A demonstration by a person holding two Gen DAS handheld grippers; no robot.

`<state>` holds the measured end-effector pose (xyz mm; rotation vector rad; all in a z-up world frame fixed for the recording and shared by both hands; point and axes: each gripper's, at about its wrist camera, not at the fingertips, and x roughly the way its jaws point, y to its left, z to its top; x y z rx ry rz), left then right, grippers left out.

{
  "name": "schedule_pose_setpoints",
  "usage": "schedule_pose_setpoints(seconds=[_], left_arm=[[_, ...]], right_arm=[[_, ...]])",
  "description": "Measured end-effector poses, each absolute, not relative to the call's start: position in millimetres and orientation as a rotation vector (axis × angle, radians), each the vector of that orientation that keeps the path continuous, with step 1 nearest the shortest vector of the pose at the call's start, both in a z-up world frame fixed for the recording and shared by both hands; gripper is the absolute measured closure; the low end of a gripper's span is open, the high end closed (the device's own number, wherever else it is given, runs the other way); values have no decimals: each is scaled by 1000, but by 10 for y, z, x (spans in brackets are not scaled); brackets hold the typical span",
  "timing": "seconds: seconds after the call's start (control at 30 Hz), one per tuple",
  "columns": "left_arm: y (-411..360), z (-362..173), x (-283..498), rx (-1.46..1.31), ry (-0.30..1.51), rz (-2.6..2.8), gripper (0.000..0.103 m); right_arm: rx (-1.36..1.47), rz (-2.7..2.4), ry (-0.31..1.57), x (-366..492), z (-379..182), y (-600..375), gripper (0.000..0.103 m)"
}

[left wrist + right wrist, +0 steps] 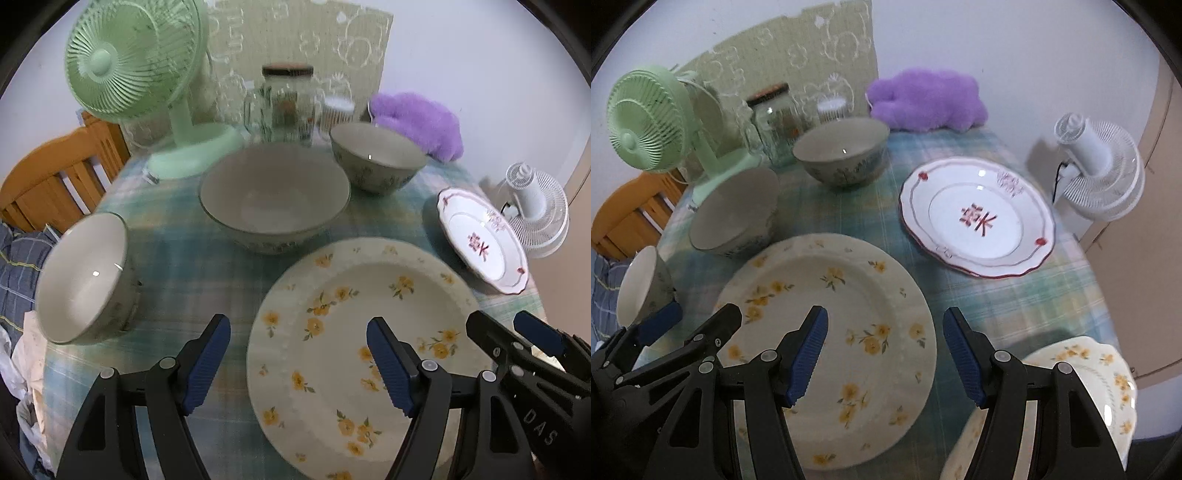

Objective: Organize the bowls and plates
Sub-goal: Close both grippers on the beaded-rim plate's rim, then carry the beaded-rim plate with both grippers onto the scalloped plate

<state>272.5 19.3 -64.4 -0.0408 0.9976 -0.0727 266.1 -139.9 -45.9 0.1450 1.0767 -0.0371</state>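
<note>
Both the left gripper (pixel 298 365) and the right gripper (pixel 884 354) are hovering released and empty over the large yellow-flowered plate (pixel 354 332) lying on the checked tablecloth (pixel 192 258); crowding one rim together, they are risking a collision or tipping it.

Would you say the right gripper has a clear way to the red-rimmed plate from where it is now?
Probably yes. The right gripper is open and empty, and the red-rimmed plate lies ahead on the tablecloth with nothing between; the white fan stands just beyond it.
</note>
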Motion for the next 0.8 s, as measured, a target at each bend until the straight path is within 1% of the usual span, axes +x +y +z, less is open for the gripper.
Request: schedule_pose_setpoints(seconds=[0.17, 0.23, 0.27, 0.43, 0.63, 0.8], left_arm=[[183, -854, 2835, -38, 1046, -67, 26], [188, -924, 2875, -40, 1064, -58, 32], [187, -951, 2890, -41, 1071, -55, 33], [144, -1078, 2938, -26, 1103, -56, 33], [163, -1104, 2953, -58, 1086, -58, 32], [181, -1103, 2977, -70, 1093, -67, 33]], right_arm=[[151, -31, 1116, 2791, -690, -1424, 35], [142, -25, 1135, 2855, -773, -1420, 35], [142, -23, 1140, 2879, -804, -1421, 35], [130, -10, 1167, 2968, -938, -1398, 35], [145, -4, 1208, 3031, -1093, -1436, 35], [139, 4, 1193, 3046, -1105, -1413, 36]])
